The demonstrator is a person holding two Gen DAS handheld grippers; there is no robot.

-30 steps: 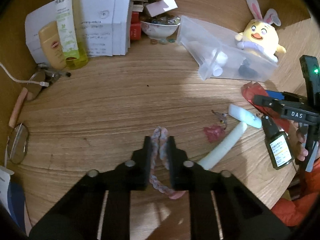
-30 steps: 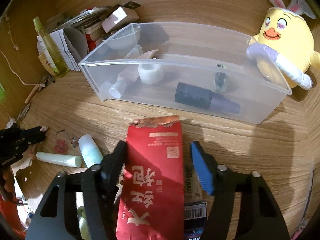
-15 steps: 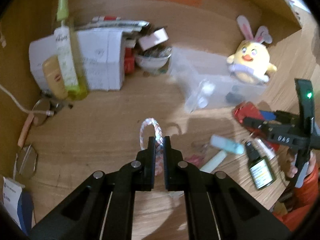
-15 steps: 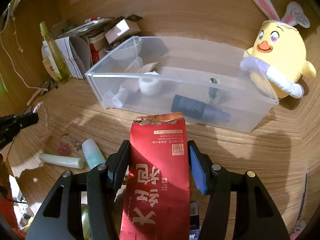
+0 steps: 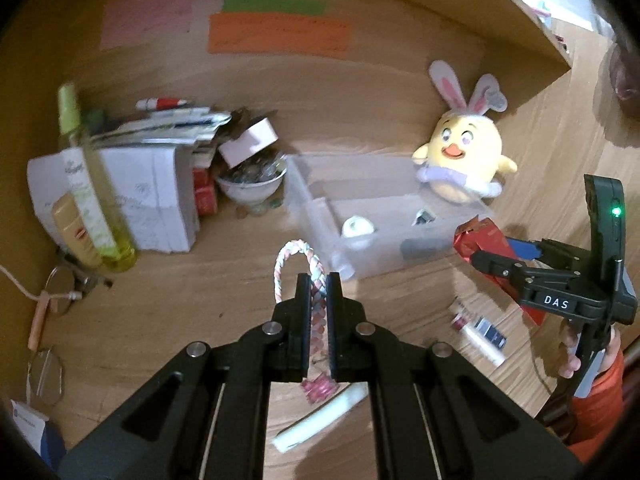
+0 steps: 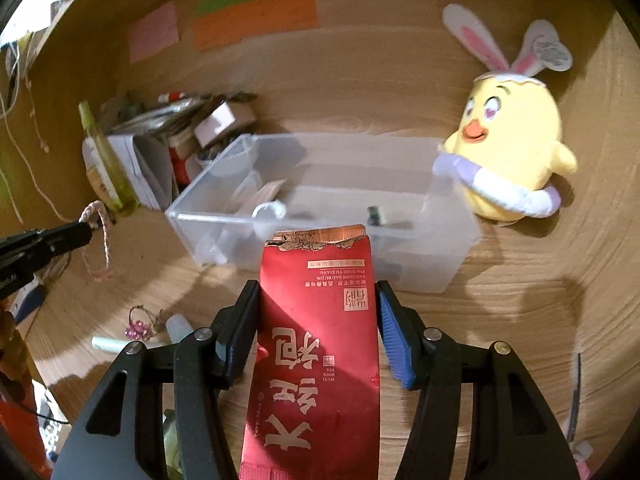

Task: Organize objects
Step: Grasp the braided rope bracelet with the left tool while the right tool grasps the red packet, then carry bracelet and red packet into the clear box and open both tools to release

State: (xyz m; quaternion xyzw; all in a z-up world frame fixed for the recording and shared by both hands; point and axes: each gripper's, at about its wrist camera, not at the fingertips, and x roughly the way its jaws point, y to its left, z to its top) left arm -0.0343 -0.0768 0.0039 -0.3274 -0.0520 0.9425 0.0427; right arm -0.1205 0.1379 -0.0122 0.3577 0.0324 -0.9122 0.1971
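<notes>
Pinching a braided bracelet between fully closed jaws, the left gripper held it clear of the desk while the right gripper, clamped on a red tea packet, faced the clear bin at twelve o'clock, likely their destination.

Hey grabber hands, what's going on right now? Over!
Left gripper shut on braided bracelet. Right gripper shut on red tea packet. Both held above the desk, clear bin ahead, open top. Nothing in the way.
</notes>
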